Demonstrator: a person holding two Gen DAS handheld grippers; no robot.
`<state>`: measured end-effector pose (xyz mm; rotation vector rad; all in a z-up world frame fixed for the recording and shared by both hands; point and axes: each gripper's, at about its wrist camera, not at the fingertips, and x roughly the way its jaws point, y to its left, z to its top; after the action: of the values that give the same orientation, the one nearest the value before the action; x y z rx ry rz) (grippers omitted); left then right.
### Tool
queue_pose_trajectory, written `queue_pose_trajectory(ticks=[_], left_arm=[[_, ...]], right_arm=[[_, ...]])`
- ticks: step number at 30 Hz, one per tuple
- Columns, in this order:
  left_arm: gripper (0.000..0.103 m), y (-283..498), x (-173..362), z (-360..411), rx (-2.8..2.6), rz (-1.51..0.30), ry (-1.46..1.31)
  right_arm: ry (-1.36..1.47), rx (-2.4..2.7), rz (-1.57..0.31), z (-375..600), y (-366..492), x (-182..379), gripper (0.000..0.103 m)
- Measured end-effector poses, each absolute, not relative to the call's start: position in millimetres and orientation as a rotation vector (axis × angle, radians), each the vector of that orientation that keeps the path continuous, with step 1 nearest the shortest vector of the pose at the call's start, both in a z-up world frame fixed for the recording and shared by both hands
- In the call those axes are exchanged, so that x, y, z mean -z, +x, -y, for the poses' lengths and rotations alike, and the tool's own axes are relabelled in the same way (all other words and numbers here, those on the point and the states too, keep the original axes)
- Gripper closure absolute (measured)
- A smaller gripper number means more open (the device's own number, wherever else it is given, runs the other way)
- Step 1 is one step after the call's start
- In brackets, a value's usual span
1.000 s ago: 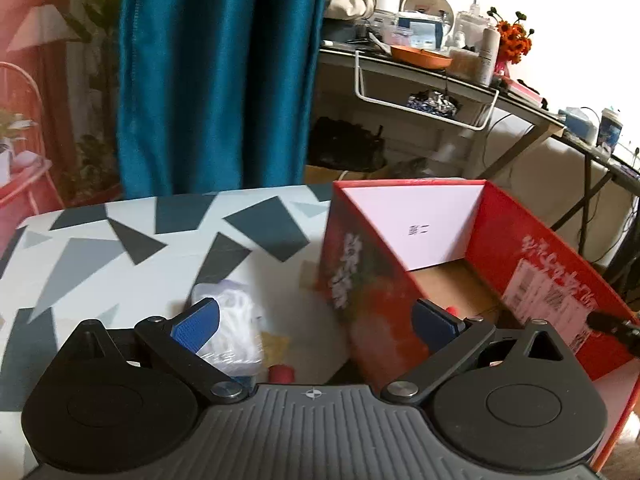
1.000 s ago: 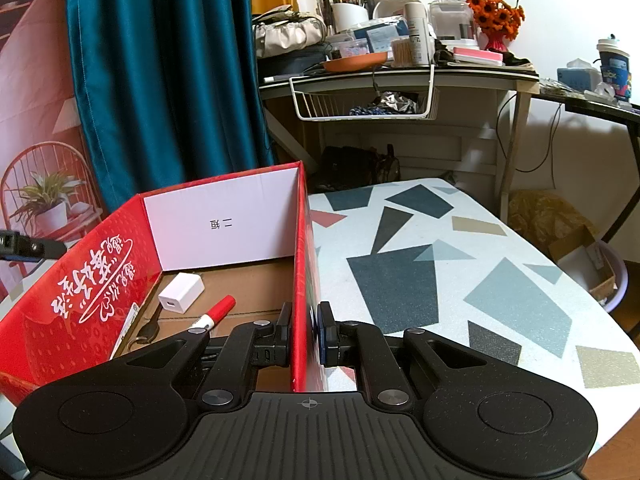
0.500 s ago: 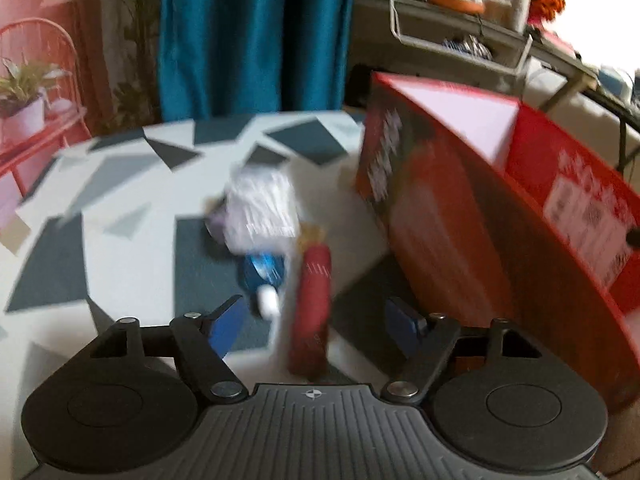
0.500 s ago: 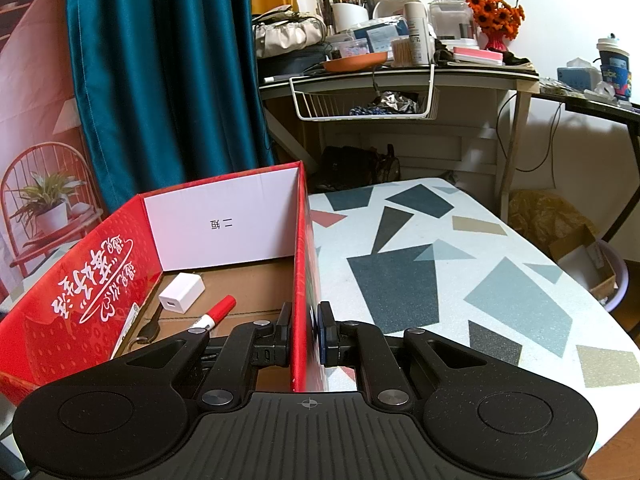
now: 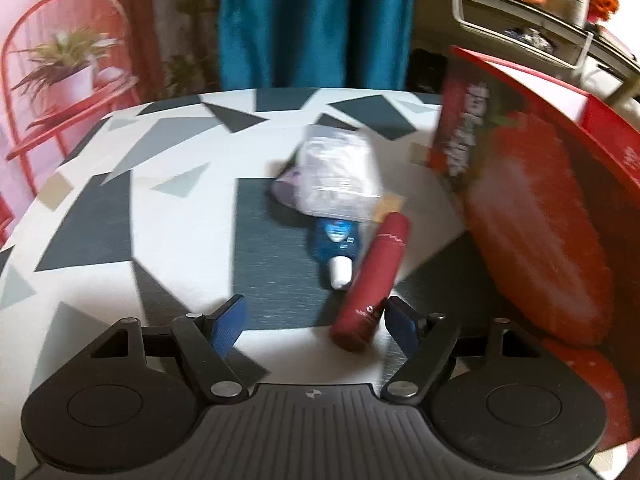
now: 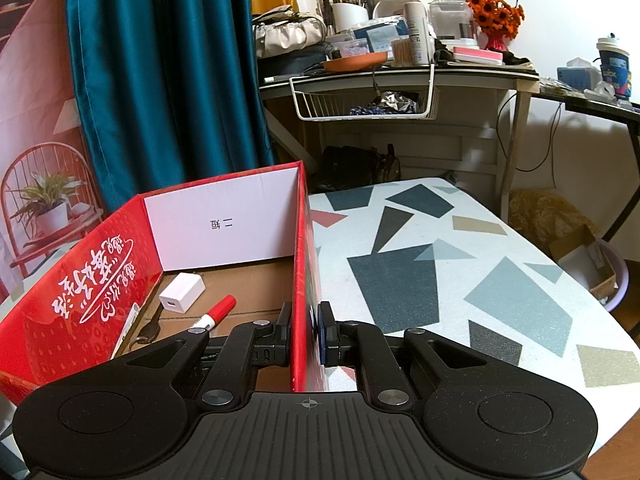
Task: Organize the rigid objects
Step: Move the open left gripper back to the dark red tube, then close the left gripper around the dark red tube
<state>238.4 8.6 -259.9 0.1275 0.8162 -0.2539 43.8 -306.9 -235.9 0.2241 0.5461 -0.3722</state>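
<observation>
In the left wrist view a dark red tube [image 5: 376, 280] lies on the patterned table [image 5: 160, 240], its near end just inside the right finger of my left gripper [image 5: 314, 312], which is open. Beyond it lie a blue tube with a white cap [image 5: 336, 244] and a clear plastic bag [image 5: 336, 176]. The red cardboard box [image 5: 520, 200] stands at the right. In the right wrist view my right gripper [image 6: 306, 328] is shut on the box's right wall [image 6: 300, 240]. Inside the box are a white charger [image 6: 182, 292] and a red-capped marker [image 6: 216, 312].
A small dark item [image 6: 150, 330] lies in the box's near left corner. Behind the table stand a cluttered desk [image 6: 400, 72] with a wire basket [image 6: 360, 108], a teal curtain [image 6: 160, 80] and a red chair with a potted plant [image 5: 68, 76]. A cardboard box [image 6: 580, 256] sits on the floor at the right.
My left gripper has sunk and tipped downward, from beside the box toward the red tube, and its jaws have narrowed somewhat. The right gripper has kept still on the box wall.
</observation>
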Motion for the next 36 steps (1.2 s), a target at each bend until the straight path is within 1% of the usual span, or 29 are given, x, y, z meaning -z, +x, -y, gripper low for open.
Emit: queue_pose_trajectory(ticks=[6, 9, 10, 11, 13, 14, 17, 24, 30, 36], left_arm=[[0.025, 253, 258, -20, 0.146, -0.783, 0.175], [0.024, 264, 256, -27, 0.114, -0.769, 0.143], [0.020, 266, 255, -29, 0.127, -0.765, 0.124], [0.013, 268, 253, -30, 0.146, -0.761, 0.105], [0.002, 267, 249, -34, 0.226, -0.741, 0.028], [0.000, 266, 247, -34, 0.265, -0.730, -0.009], [0.000, 267, 245, -28, 0.362, -0.716, -0.028], [0.000, 264, 259, -6, 0.425, -0.710, 0.171], [0.000, 262, 263, -1, 0.472, -0.706, 0.167], [0.000, 262, 270, 8, 0.496, -0.690, 0.247]], right_arm=[[0.234, 0.368, -0.545, 307, 43, 236, 0.091], [0.235, 0.368, -0.545, 307, 43, 237, 0.091], [0.235, 0.368, -0.545, 307, 43, 237, 0.091], [0.235, 0.368, -0.545, 307, 43, 237, 0.091], [0.234, 0.368, -0.545, 306, 44, 237, 0.091], [0.235, 0.367, -0.544, 307, 44, 237, 0.091], [0.239, 0.366, -0.543, 306, 44, 237, 0.090], [0.239, 0.365, -0.544, 306, 45, 237, 0.089], [0.241, 0.366, -0.552, 307, 47, 236, 0.089], [0.246, 0.363, -0.553, 309, 47, 237, 0.088]])
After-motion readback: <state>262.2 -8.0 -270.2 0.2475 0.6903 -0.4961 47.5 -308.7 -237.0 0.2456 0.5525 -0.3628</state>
